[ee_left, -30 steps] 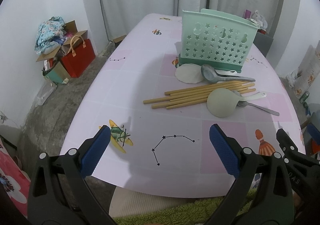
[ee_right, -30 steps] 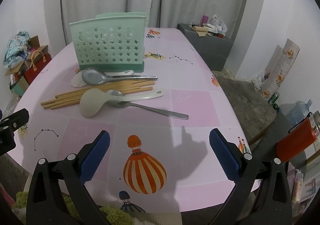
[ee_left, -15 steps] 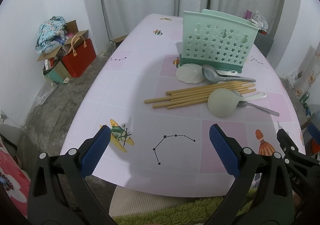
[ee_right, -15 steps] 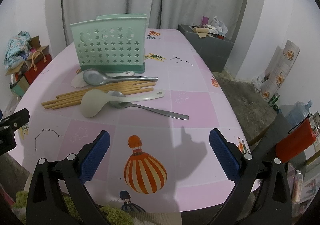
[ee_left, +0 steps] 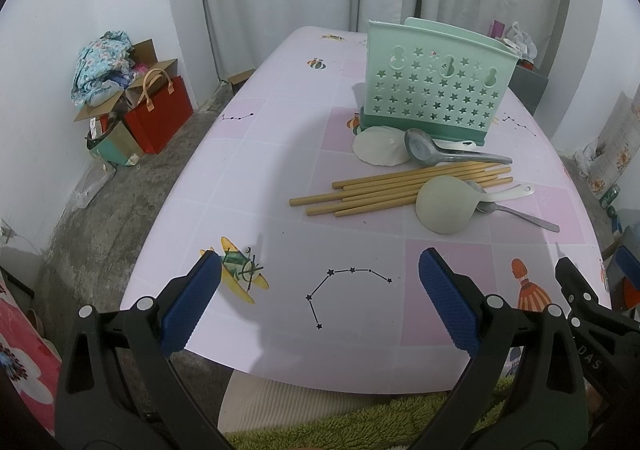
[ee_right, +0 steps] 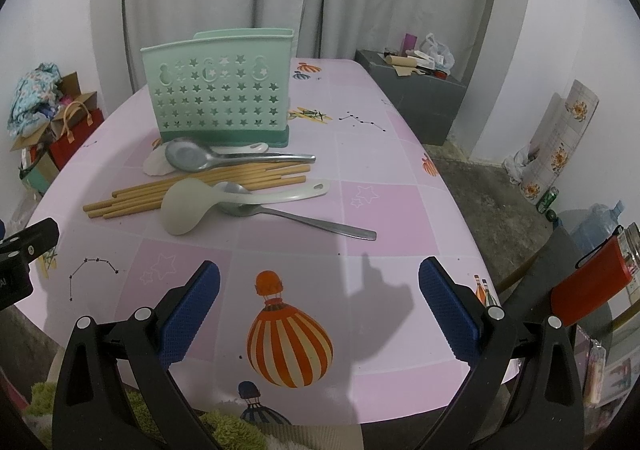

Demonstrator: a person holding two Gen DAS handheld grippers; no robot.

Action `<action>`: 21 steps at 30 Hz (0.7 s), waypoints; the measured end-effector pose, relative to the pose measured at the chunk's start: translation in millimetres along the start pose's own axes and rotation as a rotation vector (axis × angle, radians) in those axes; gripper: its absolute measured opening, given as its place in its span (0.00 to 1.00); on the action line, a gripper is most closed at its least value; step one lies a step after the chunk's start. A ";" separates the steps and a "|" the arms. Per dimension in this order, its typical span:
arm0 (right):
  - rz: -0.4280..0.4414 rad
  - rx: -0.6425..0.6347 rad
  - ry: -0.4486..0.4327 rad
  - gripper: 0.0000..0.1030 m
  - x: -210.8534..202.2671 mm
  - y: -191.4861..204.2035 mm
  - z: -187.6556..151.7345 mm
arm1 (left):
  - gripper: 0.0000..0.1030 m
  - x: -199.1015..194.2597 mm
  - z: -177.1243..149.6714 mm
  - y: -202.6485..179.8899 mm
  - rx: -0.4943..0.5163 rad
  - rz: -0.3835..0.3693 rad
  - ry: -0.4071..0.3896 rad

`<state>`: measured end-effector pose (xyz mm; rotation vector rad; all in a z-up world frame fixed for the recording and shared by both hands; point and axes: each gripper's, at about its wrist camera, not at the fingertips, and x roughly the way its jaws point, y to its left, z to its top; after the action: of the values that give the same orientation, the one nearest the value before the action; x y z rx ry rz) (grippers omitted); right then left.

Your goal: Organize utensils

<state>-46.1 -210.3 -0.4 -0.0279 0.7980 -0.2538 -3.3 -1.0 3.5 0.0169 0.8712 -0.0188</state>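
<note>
Before holder: four spoons, perhaps seven chopsticks; both hand-held grippers wide, empty.

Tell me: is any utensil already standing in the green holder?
No: through the green holder star holes nothing shows, and the spoons and chopsticks lie on the table.

pink table; mint holder; chopsticks; ladles; spoon
</note>
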 end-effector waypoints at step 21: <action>-0.017 -0.012 -0.023 0.94 5.3 -1.6 4.7 | 0.92 13.3 8.0 4.1 0.014 -0.002 -0.011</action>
<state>-39.6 -213.5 -0.7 -0.0486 0.7767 -0.2647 11.5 2.7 -1.5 0.0296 0.8600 -0.0267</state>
